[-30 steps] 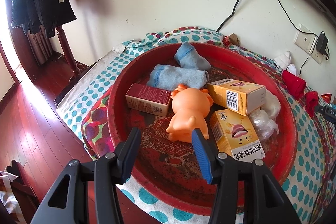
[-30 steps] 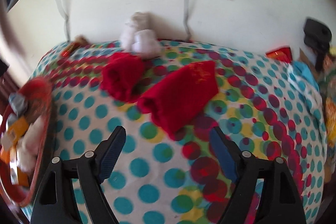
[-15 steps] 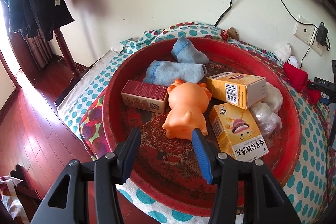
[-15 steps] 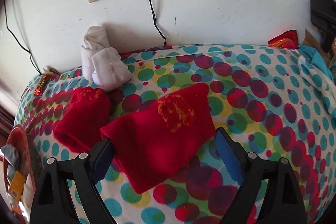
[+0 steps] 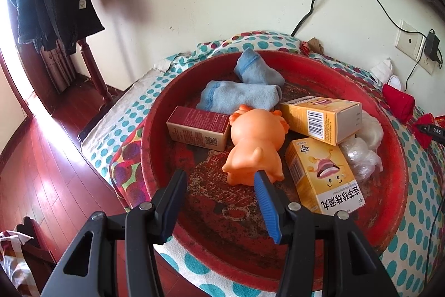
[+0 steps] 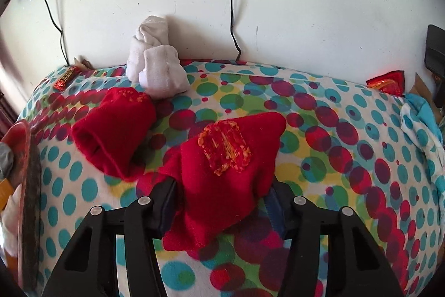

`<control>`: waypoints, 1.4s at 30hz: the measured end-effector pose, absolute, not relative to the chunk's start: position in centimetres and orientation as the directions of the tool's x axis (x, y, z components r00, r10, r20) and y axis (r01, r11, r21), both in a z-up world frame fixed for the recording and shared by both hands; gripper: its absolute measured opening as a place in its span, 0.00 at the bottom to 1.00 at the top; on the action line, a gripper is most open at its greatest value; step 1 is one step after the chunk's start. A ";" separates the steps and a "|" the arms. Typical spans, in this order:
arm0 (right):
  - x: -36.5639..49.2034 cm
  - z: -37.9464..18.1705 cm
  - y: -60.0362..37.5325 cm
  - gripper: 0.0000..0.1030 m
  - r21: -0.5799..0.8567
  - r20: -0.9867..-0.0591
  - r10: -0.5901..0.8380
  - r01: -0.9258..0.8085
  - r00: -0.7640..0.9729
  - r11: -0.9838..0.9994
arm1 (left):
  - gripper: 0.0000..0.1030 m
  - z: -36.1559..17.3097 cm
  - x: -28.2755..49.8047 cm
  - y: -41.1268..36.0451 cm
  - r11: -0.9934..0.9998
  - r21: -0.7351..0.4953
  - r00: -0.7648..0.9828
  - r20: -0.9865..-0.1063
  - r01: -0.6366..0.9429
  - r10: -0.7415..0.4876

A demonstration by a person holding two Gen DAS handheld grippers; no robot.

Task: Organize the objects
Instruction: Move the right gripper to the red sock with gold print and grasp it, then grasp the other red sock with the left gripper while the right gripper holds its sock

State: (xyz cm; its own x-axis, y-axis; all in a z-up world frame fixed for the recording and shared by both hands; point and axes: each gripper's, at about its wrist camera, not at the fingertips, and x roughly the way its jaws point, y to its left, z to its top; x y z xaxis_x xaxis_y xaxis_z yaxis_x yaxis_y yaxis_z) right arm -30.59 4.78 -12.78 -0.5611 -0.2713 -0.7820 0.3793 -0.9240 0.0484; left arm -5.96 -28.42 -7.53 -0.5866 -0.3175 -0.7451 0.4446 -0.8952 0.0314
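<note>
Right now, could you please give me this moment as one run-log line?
left tool: open over tub | right tool: closing around red sock | step: grasp

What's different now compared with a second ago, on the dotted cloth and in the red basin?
The right gripper has come forward over the dotted cloth onto the nearer red sock, and its jaws are closing around it, bunching it. The left gripper still hovers open over the red basin; the orange toy, boxes and blue socks lie as before.
</note>
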 end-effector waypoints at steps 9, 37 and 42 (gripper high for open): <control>-27.9 -12.8 10.4 0.49 0.054 -0.784 -0.303 0.426 -0.542 -0.903 | 0.50 -7.1 -6.0 -27.1 -0.906 0.044 -0.590 -0.746 0.421 -0.310; -26.6 -12.9 18.0 0.61 0.002 -0.787 -0.266 0.429 -0.557 -0.903 | 0.60 -4.3 -22.5 -3.2 -0.995 0.024 -0.591 -0.806 -0.094 0.036; -26.7 -12.9 18.0 0.61 0.005 -0.787 -0.268 0.430 -0.555 -0.903 | 0.60 -5.8 -27.5 -1.7 -0.991 -0.067 -0.549 -0.827 -0.115 0.120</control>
State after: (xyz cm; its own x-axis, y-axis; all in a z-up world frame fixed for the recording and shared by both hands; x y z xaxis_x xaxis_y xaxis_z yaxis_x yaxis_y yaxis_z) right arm -26.66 18.04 -12.92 -0.5551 -0.2685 -0.7872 0.4301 -0.9028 0.0046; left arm -27.53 -1.72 -5.85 -0.5491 0.1196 -0.8272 -0.1146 -0.9911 -0.0672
